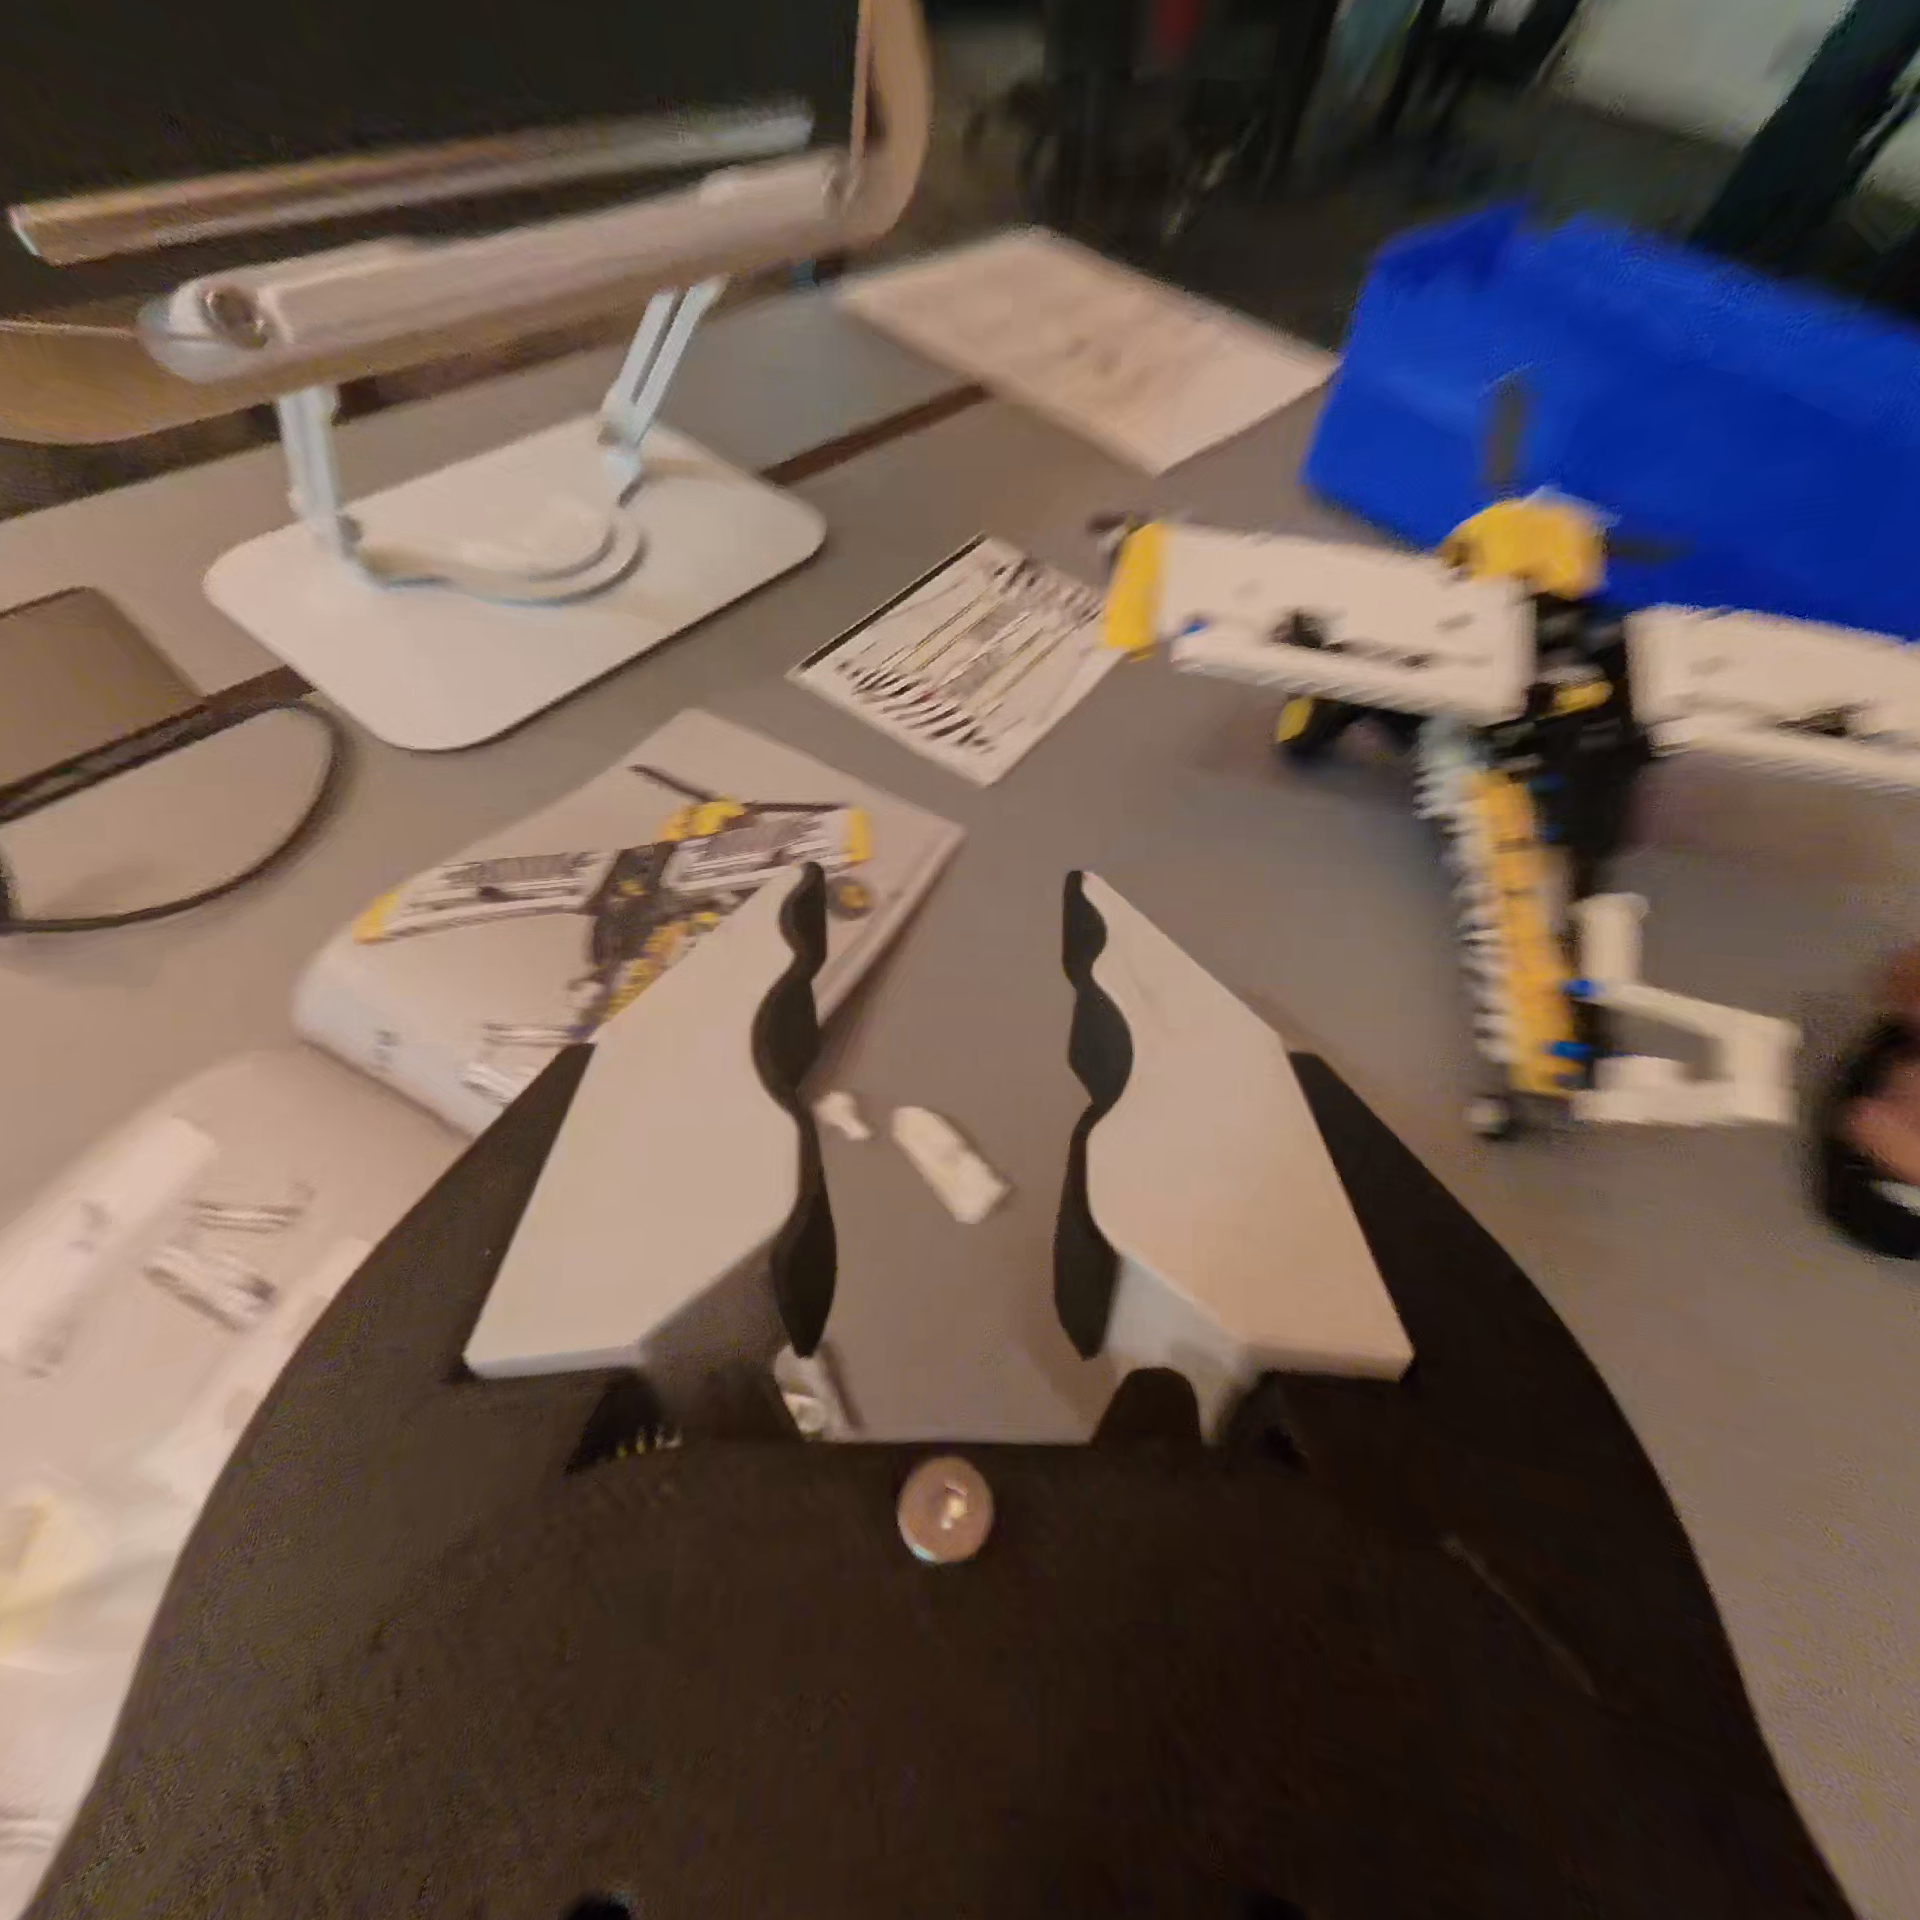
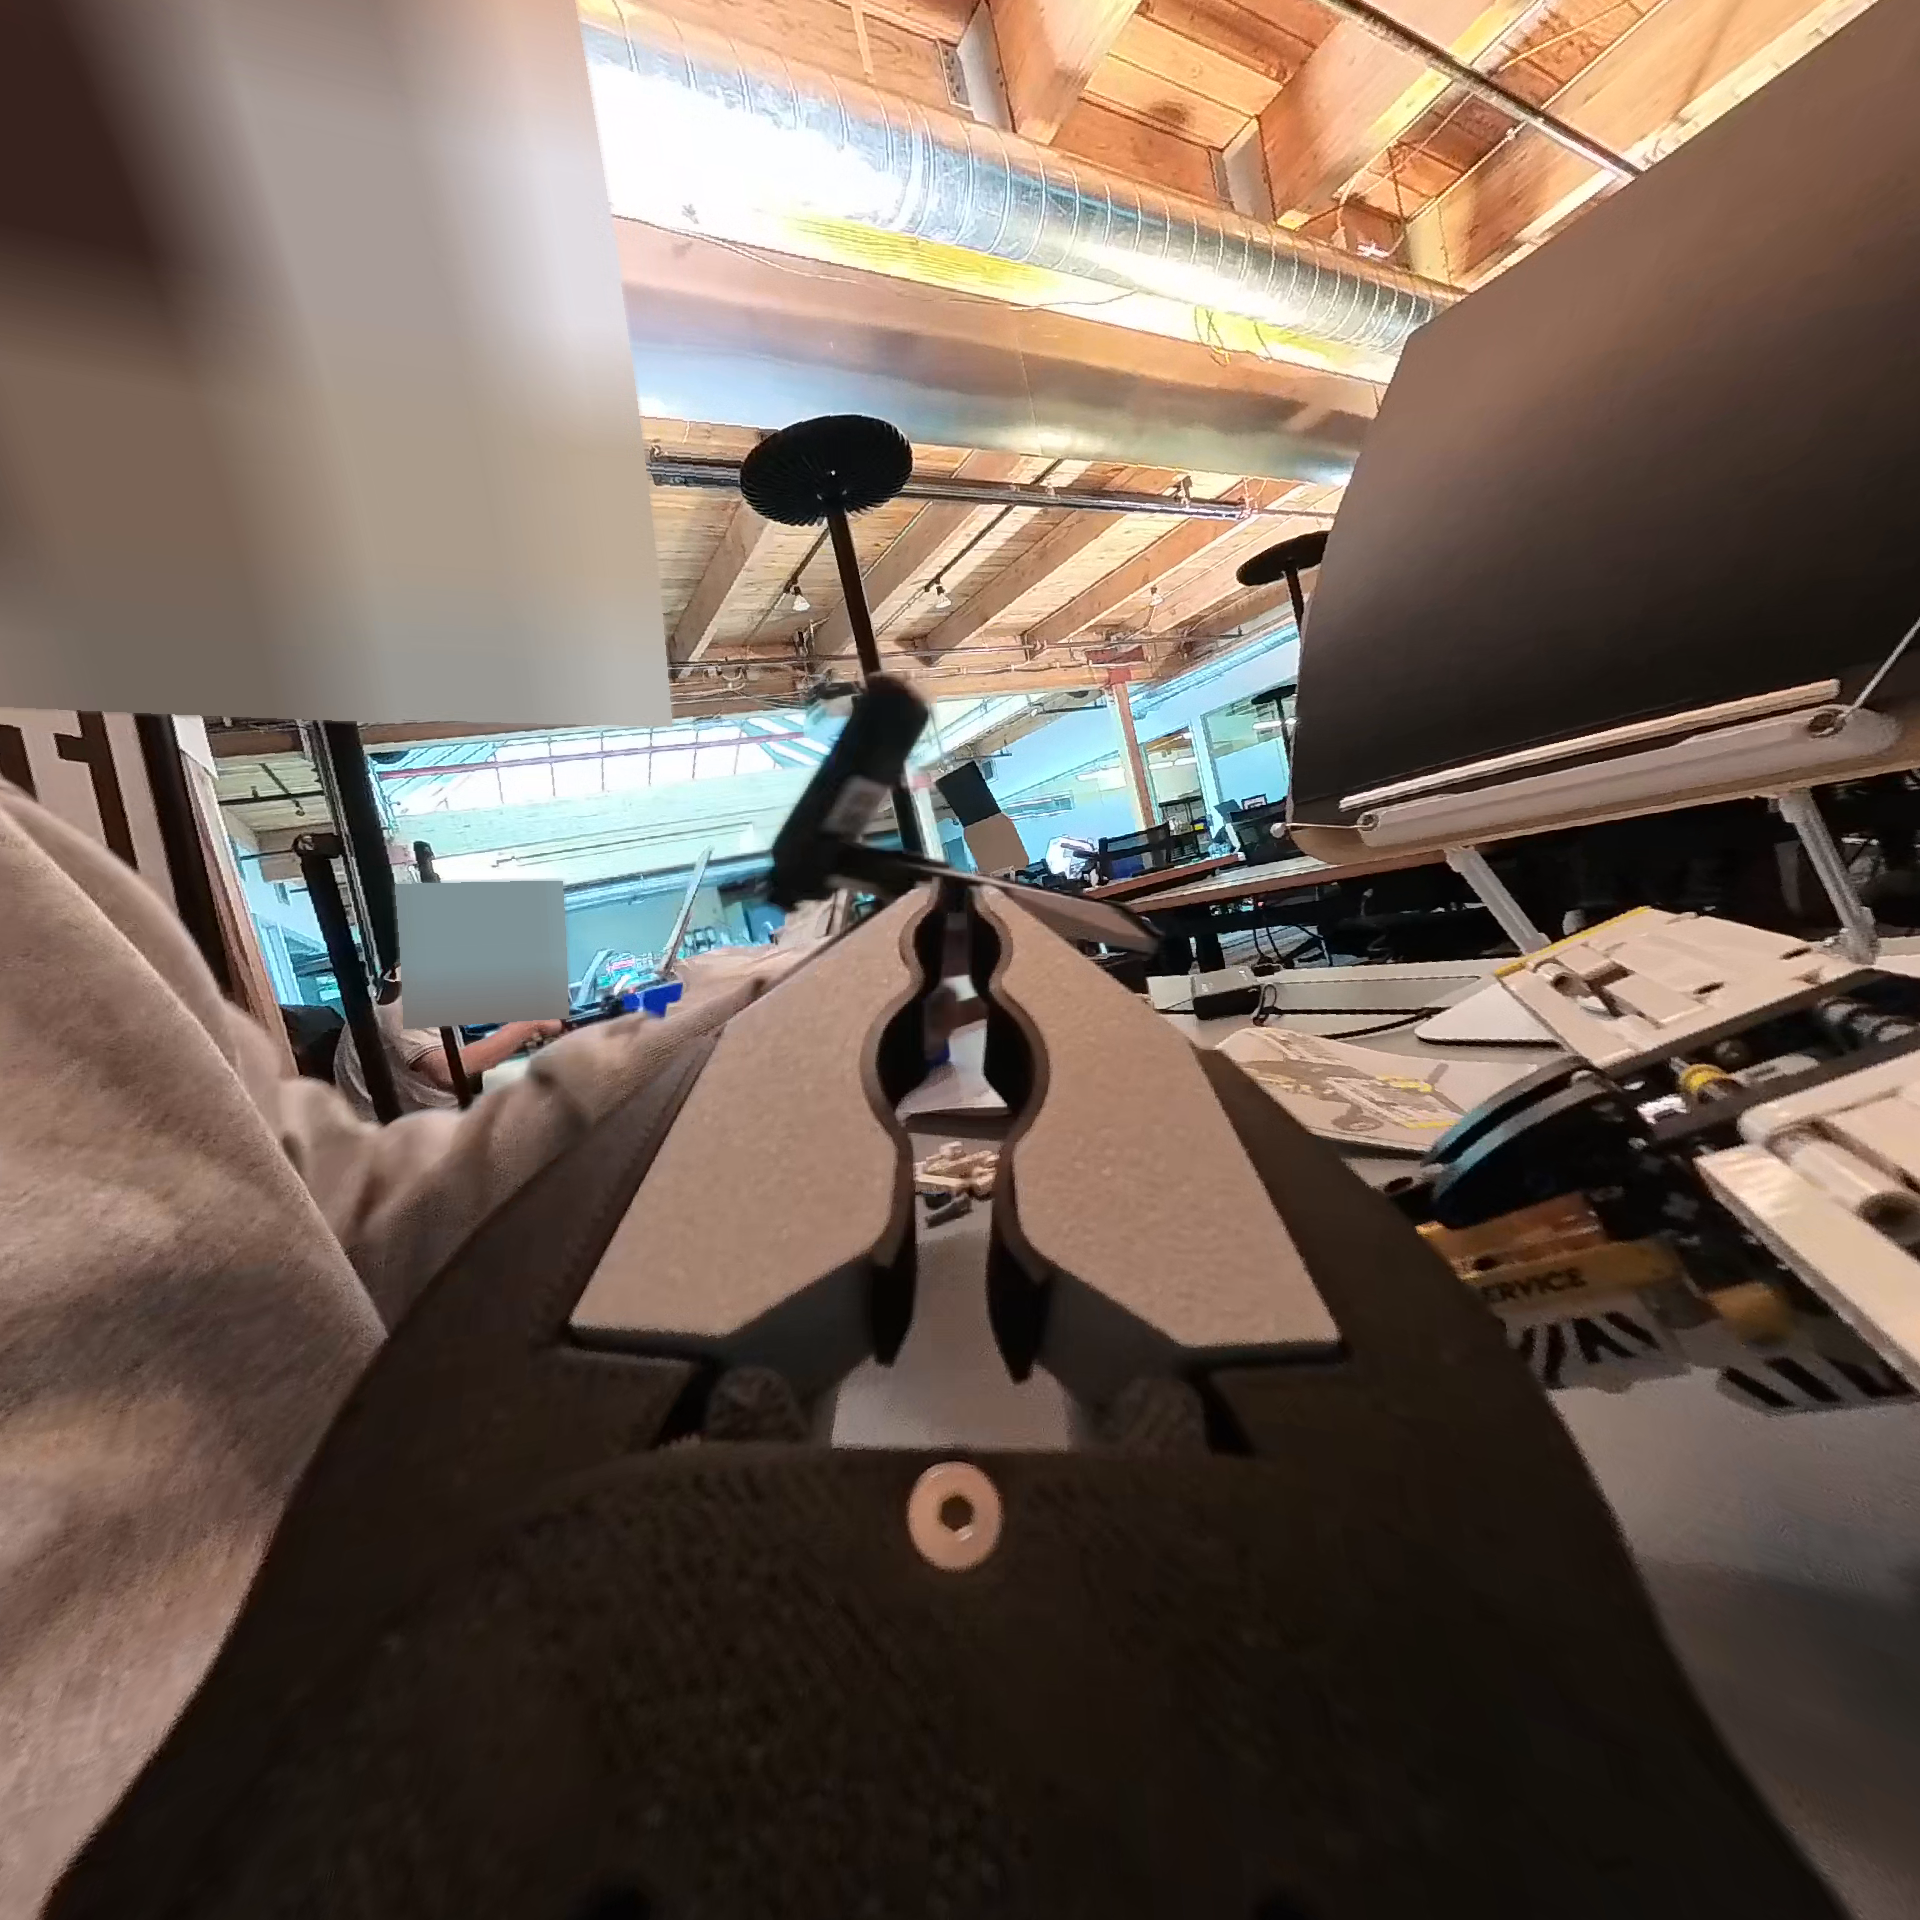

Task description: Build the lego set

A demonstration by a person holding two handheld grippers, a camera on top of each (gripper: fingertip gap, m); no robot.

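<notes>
Two loose white pieces [image 1: 935, 1143] lie between the open left hand-held gripper [image 1: 940, 904] fingers; right hand-held gripper [image 2: 951, 914] pinches a black propeller part [image 2: 852, 790]. Next, likely picking one up.

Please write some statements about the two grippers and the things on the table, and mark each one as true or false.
1. The left gripper is open, with small white pieces on the table below its gap. True.
2. The right gripper is wide open and empty. False: its fingers are nearly together, pinching a thin black propeller part.
3. The instruction booklet lies flat on the table. True.
4. The bin behind the yellow and white plane model is red. False: it is blue.
5. The sticker sheet lies inside the bin. False: it lies on the table, beside the booklet.
</notes>
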